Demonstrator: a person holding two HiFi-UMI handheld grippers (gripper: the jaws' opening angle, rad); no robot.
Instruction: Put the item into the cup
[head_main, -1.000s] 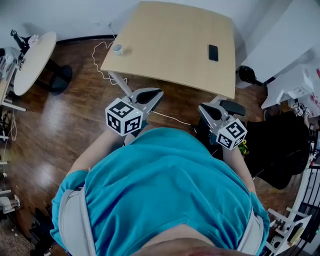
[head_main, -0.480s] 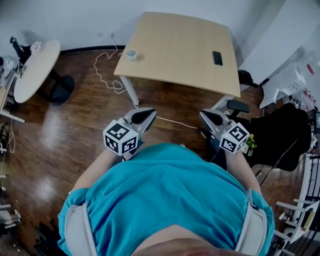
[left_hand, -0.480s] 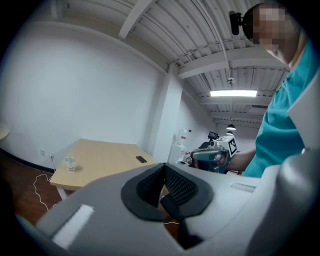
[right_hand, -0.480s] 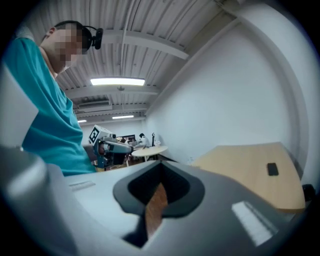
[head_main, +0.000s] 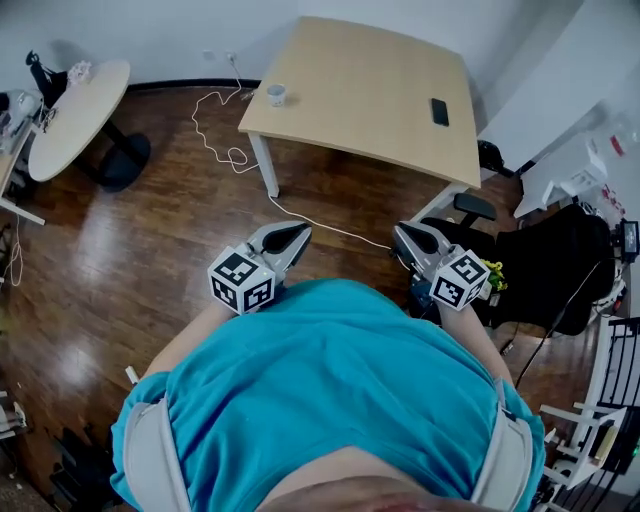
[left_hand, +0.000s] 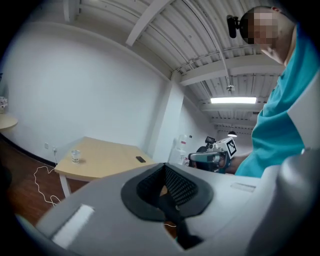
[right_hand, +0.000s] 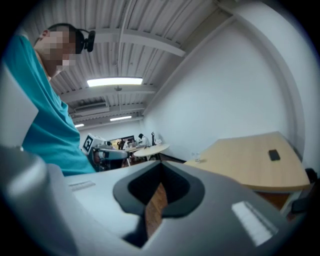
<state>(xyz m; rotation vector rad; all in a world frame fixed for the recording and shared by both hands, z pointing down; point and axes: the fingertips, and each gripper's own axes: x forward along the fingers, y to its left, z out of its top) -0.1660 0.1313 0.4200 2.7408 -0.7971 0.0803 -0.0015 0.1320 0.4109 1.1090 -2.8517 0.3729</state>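
Note:
A small clear cup (head_main: 276, 95) stands near the far left corner of the light wooden table (head_main: 360, 90). A flat black item (head_main: 440, 111) lies near the table's right side. Both also show in the left gripper view, the cup (left_hand: 75, 156) and the item (left_hand: 140, 159), and in the right gripper view, the cup (right_hand: 196, 158) and the item (right_hand: 274, 155). My left gripper (head_main: 291, 236) and right gripper (head_main: 408, 238) hover over the floor, well short of the table and close to my body. Each is shut with nothing in it, the left (left_hand: 165, 172) and the right (right_hand: 161, 172).
A white cable (head_main: 225, 150) trails over the wooden floor by the table's left leg. A round table (head_main: 75, 110) stands at the left. A black chair (head_main: 550, 280) and white furniture (head_main: 580, 175) crowd the right side.
The table has drawn farther away and higher in the head view. Both grippers have dropped lower and nearer my body. Their jaws have stayed shut.

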